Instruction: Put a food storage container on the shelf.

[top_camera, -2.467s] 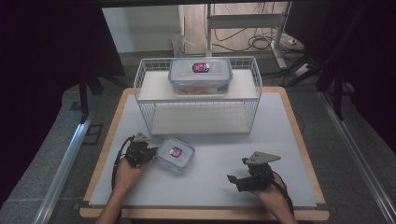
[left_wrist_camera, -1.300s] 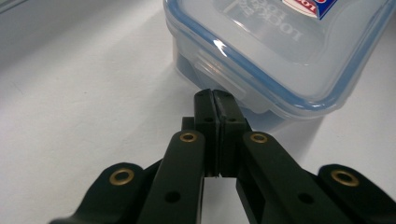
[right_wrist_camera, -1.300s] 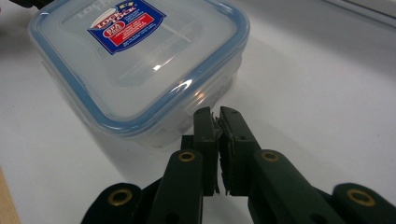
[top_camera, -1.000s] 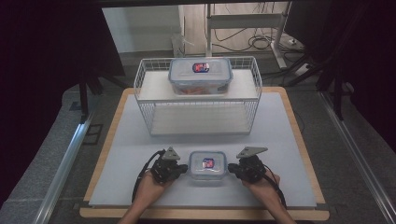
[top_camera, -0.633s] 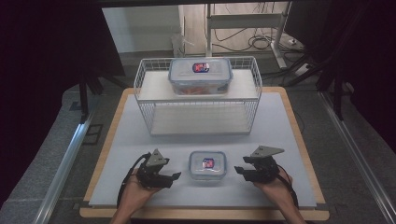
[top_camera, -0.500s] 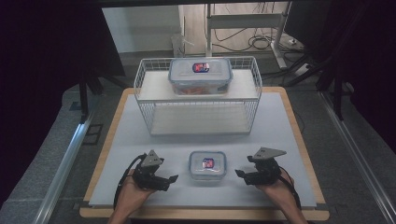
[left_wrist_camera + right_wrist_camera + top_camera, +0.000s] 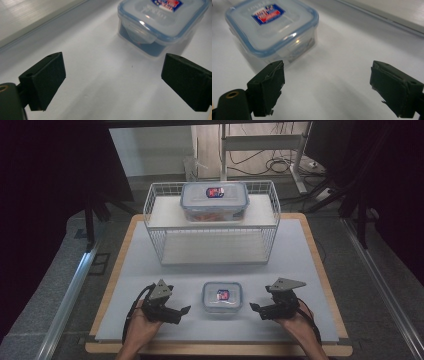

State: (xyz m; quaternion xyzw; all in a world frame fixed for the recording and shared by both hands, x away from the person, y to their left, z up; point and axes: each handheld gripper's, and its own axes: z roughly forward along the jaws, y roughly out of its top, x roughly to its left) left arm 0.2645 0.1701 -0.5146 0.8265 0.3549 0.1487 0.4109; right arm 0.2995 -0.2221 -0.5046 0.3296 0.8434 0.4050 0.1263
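A small clear box with a blue-rimmed lid and a red-blue label [image 7: 222, 297] sits on the white mat near the front, midway between my two grippers. My left gripper [image 7: 183, 312] lies to its left and points at it. Its jaws have just been opening and stand wide with nothing between them. The left gripper view has the box [image 7: 162, 22] ahead of the open left gripper [image 7: 112, 82], apart from it. My right gripper [image 7: 254, 308] lies to the right of the box, its jaws also just opened and empty. The box [image 7: 272, 27] sits beyond the open right gripper [image 7: 327, 87].
A white wire rack [image 7: 155, 227] stands at the back of the mat [image 7: 300, 260]. A larger lidded box [image 7: 215, 200] with orange contents rests on its top shelf. The wooden table edge [image 7: 220, 351] runs just behind my hands.
The small box went from beside the left gripper to the middle front. A second ago both grippers were shut against its sides; they have since drawn outward and opened.
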